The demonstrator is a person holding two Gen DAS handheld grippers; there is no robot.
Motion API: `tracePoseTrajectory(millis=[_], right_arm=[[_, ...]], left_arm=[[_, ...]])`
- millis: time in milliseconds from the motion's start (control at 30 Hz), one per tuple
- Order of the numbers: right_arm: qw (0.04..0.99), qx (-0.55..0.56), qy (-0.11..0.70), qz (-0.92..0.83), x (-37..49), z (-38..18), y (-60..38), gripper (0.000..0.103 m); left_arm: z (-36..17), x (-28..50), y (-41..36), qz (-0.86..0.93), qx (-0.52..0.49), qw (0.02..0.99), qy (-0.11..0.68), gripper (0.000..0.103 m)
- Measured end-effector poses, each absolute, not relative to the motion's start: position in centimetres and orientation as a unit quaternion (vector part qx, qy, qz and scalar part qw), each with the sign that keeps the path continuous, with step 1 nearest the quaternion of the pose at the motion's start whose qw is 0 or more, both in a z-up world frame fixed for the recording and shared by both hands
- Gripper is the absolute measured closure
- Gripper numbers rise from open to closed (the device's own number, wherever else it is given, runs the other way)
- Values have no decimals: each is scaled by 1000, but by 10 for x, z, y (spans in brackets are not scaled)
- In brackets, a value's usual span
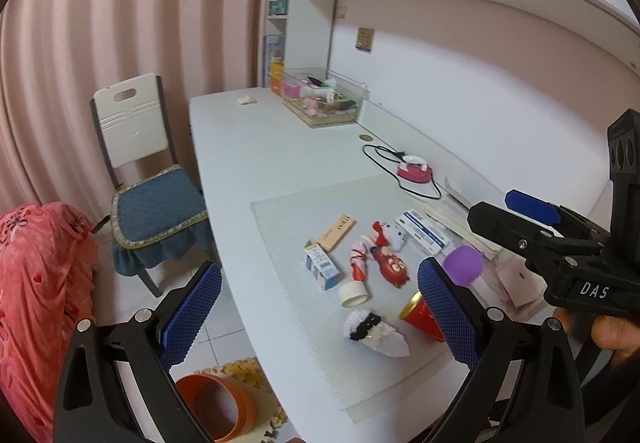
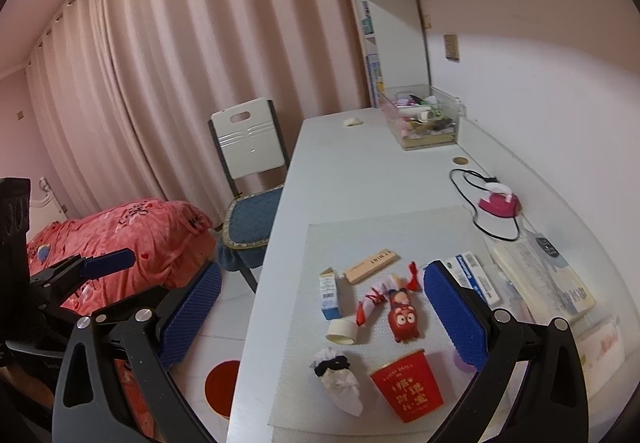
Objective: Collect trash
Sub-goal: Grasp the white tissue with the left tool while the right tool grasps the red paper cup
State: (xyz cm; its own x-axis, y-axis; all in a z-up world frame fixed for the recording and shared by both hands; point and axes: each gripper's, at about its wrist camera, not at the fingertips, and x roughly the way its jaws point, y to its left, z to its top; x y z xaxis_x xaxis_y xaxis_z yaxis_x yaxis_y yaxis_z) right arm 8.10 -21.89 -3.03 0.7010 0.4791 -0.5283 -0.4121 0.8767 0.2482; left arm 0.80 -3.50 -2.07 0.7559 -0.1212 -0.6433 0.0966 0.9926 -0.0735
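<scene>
A: Which step is this?

B: The start, I'd judge. Nothing is picked up yet. The trash lies on the mat [image 2: 384,239] on the desk [image 2: 352,171]: a wad [image 2: 340,379] of tissue at the near edge, a red cup [image 2: 408,387] on its side just beside it, a tape roll [image 2: 341,331], a small carton [image 2: 329,293] and a wrapper [image 2: 372,303] further in.

A: And the grippers?

B: The left gripper [image 1: 320,319] is spread wide, empty, above the desk's near edge. The right gripper [image 2: 320,319] is also wide open, holding nothing, touching nothing.

A: Where would the trash go?

B: Probably the orange bin [image 1: 218,409] on the floor beside the desk.

A: Next move?

B: Likely lowering one gripper over the wad or cup, straddling it, then closing. The cup could roll.
</scene>
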Motion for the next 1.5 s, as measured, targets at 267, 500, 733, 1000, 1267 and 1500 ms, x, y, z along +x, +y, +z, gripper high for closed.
tracePoseTrajectory(millis=[267, 500, 733, 1000, 1267, 1500], right_arm=[[925, 70, 311, 207, 75, -36, -242, 4], [918, 92, 340, 184, 71, -51, -266, 4], [885, 107, 392, 227, 77, -88, -284, 4], [835, 93, 462, 284, 91, -146, -288, 4], [822, 94, 479, 293, 113, -178, -291, 4], [800, 37, 523, 291, 138, -208, -277, 4]], left_arm=[[-30, 16, -56, -103, 1, 925, 365, 6], [-46, 26, -74, -140, 14, 906, 399, 6], [-86, 35, -81, -197, 24, 862, 467, 6], [-133, 51, -81, -197, 8, 820, 537, 6], [-167, 74, -87, -198, 20, 800, 566, 6], [-187, 95, -98, -224, 83, 788, 568, 6]])
